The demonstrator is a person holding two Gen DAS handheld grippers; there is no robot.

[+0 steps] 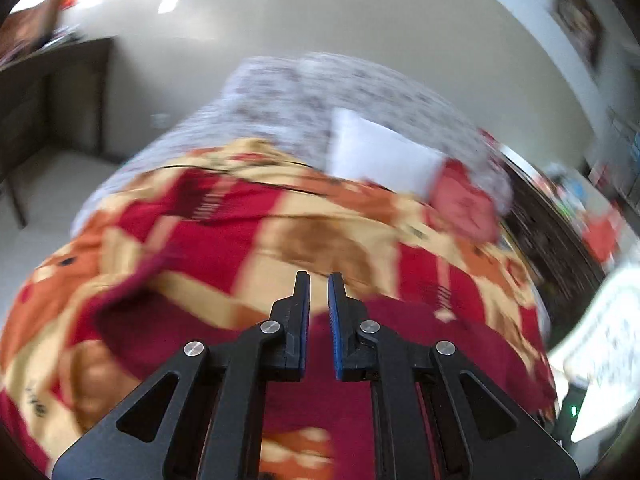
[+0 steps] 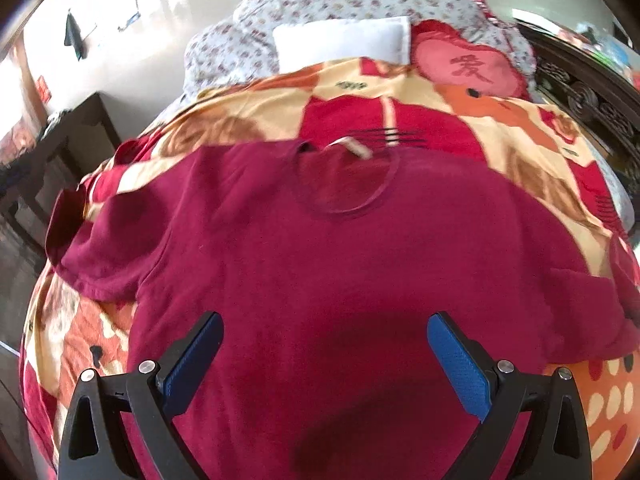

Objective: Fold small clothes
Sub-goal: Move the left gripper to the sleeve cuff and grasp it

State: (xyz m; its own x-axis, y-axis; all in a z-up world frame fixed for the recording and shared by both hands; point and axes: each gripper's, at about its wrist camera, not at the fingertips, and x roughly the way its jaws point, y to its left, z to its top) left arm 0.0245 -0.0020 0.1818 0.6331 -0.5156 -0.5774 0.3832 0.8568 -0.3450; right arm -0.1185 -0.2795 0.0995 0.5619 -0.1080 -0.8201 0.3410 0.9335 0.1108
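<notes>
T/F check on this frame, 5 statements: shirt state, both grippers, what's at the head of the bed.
1. The maroon T-shirt lies spread flat, collar away from the camera. True.
2. The right gripper is clamped on a sleeve. False: its jaws are wide open above the shirt's lower body, holding nothing.
3. The left gripper has its fingers nearly together with nothing visible between them. True.
4. The shirt rests on a bare wooden table. False: it lies on a red, orange and cream patterned blanket.
5. A white pillow sits beyond the blanket. True.
</notes>
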